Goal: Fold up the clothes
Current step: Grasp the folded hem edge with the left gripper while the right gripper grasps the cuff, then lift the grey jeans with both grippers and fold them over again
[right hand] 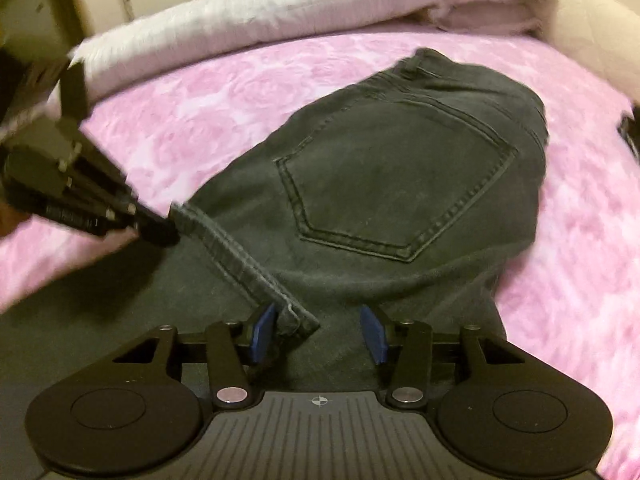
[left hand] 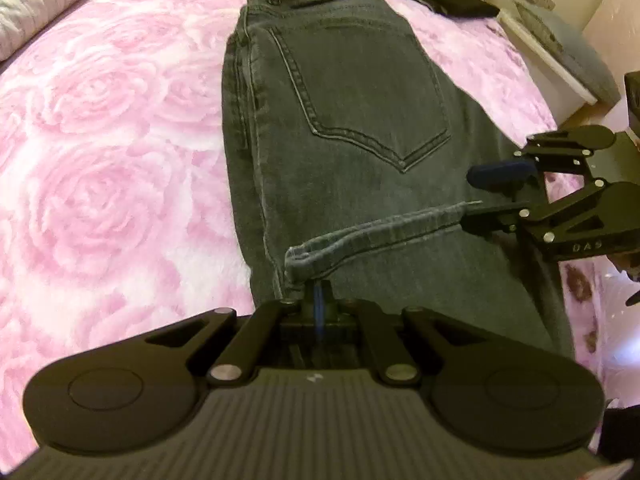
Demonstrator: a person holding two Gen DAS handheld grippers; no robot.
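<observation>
Low centre of the left wrist view: left gripper (left hand: pixel 318 300) pinched tight on one end of the jeans hem (left hand: pixel 376 232). Low centre of the right wrist view: right gripper (right hand: pixel 318 330) spread wide, hem corner beside its left pad, nothing clamped. Farther up, mid-frame: dark jeans (right hand: pixel 400 184) folded flat, back pocket up, on the pink rose blanket (left hand: pixel 100 168).

We see a bed with pink rose-print blanket (left hand: pixel 100 128), white quilted bedding (right hand: pixel 304 12) at its edge, cream cabinet (left hand: pixel 552 60) beside it.
</observation>
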